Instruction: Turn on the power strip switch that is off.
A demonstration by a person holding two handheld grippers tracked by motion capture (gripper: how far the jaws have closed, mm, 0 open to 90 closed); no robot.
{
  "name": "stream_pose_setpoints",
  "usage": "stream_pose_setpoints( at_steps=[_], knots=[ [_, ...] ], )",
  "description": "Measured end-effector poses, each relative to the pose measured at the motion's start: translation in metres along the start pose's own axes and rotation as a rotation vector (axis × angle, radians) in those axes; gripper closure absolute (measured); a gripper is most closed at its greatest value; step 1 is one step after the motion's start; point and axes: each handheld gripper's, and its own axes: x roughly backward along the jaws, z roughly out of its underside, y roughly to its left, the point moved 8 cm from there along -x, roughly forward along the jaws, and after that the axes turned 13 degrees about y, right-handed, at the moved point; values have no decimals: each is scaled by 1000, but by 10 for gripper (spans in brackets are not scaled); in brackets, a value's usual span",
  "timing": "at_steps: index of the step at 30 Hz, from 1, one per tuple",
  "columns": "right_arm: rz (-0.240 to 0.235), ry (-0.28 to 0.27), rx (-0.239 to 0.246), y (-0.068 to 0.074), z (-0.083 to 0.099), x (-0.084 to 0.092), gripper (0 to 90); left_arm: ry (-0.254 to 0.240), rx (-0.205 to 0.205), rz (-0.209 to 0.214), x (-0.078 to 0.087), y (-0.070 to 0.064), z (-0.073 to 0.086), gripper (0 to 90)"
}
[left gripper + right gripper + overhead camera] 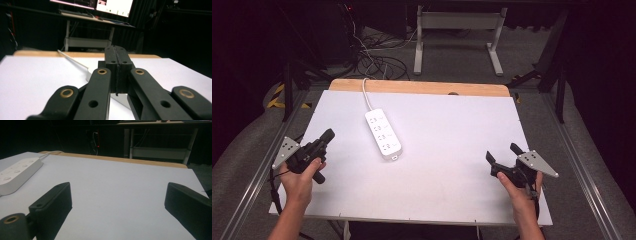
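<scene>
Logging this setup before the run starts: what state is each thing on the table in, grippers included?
Left gripper: shut, nothing between its jaws.
Right gripper: open, empty.
Power strip: lying flat on the table, sockets up, nothing plugged in, untouched.
Strip's cord: attached, running off the far edge.

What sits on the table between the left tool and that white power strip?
Nothing: in the high view only bare white table separates the left tool, jaws shut together on nothing, from the power strip.
</scene>
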Motion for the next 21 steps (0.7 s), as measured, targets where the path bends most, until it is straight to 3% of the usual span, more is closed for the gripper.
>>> stream_pose_setpoints(
  at_steps=[3,5,10,14,21],
  knots=[
    [-6,6,2,1,1,-1,83,36,-47,1,-5,-6,-7,900],
    [-5,9,3,1,2,-1,83,94,-86,-26,-12,-5,-10,900],
    [-12,6,0,2,1,-1,88,223,-78,-84,-41,1,-17,900],
    [-22,14,-2,3,3,-3,94,284,-38,-87,-61,2,-30,900],
    [-24,15,-3,2,2,-5,98,390,-113,-105,-97,-11,-52,900]
  ],
)
